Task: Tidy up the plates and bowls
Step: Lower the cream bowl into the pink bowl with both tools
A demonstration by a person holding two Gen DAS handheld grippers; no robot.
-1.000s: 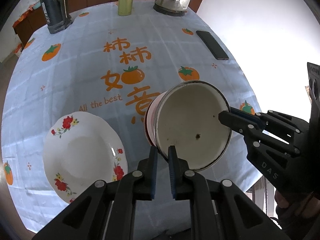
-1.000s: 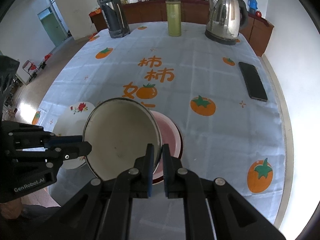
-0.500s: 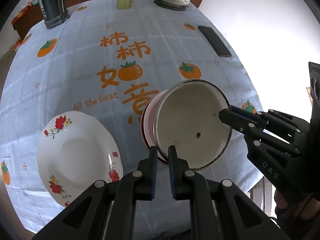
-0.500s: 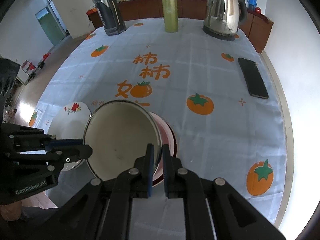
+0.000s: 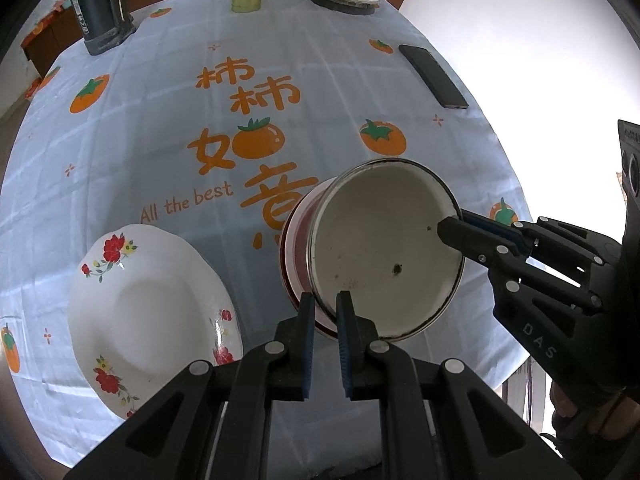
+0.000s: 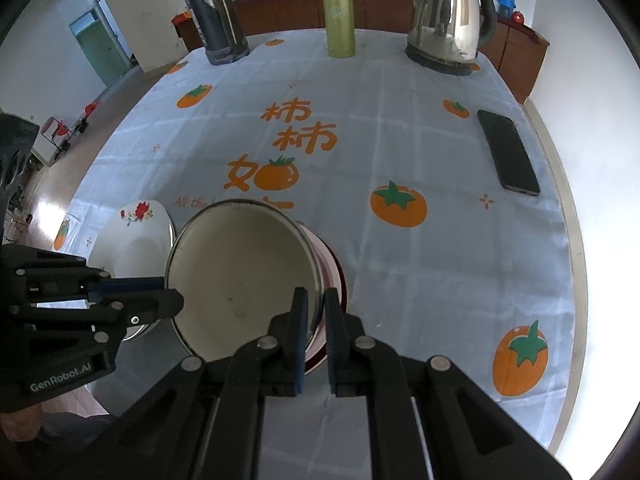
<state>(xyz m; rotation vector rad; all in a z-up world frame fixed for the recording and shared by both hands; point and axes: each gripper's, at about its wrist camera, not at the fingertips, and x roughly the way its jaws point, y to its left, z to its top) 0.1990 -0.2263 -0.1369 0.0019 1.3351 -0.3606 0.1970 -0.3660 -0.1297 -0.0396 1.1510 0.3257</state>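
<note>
A cream enamel bowl (image 5: 384,252) with a dark rim hangs tilted above the table, held from both sides. My left gripper (image 5: 323,304) is shut on its near rim. My right gripper (image 6: 316,308) is shut on the opposite rim and also shows in the left wrist view (image 5: 460,224). The bowl (image 6: 240,276) sits partly inside a pink bowl (image 5: 296,240) whose rim shows behind it (image 6: 332,272). A white plate with red flowers (image 5: 148,312) lies on the cloth to the left (image 6: 136,232).
The table (image 6: 440,240) has a light blue cloth with orange persimmons. At the far side stand a dark flask (image 6: 214,12), a green bottle (image 6: 340,20) and a steel kettle (image 6: 448,20). A black phone (image 6: 508,152) lies at the right.
Both grippers have carried the cream bowl a little toward the near table edge. The grip on both sides is unchanged.
</note>
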